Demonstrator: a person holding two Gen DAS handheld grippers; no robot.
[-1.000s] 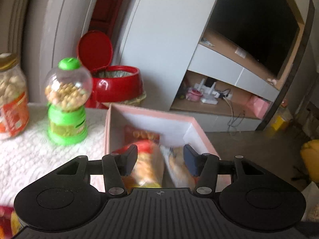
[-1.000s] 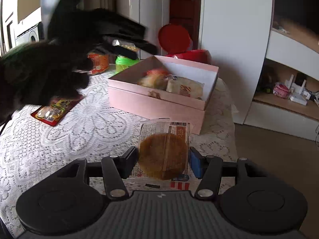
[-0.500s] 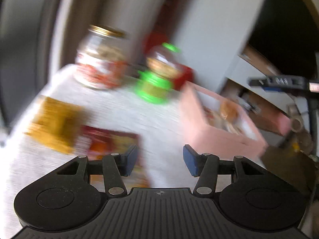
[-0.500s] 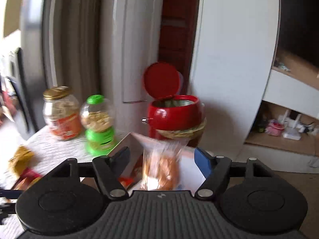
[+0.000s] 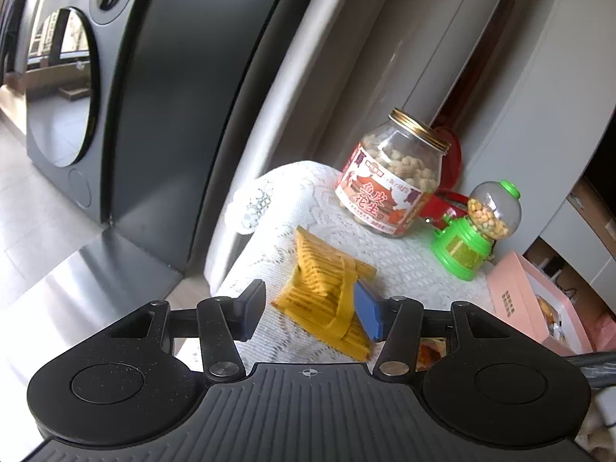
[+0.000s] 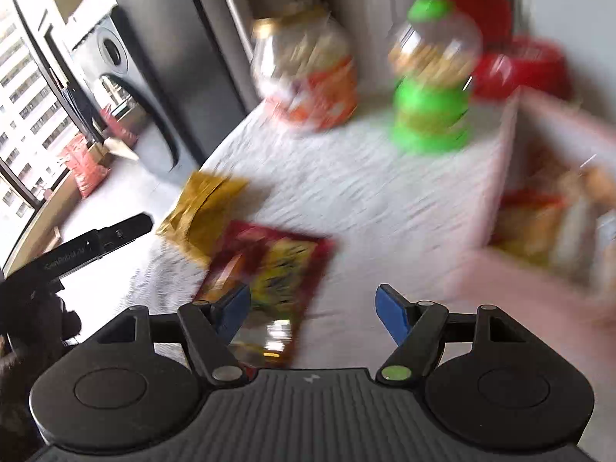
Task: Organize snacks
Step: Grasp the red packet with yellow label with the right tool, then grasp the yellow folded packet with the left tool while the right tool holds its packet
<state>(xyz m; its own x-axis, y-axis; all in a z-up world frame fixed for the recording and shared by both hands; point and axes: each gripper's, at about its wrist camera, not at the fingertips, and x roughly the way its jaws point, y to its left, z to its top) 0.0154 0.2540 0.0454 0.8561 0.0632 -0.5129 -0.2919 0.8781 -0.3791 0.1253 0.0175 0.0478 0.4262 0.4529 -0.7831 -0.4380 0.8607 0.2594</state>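
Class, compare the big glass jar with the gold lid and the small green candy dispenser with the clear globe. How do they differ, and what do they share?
The gold-lidded glass jar is larger and bears a red-and-white paper label; the green candy dispenser is smaller, with a plastic base. The jar holds pale round snacks, the dispenser yellowish ones. Both stand upright on the white lace tablecloth.

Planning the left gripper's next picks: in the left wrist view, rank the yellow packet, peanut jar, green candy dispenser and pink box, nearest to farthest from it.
1. Yellow packet, between the left gripper's fingers.
2. Green candy dispenser and pink box, both right: too close to call.
3. Peanut jar, at the back.
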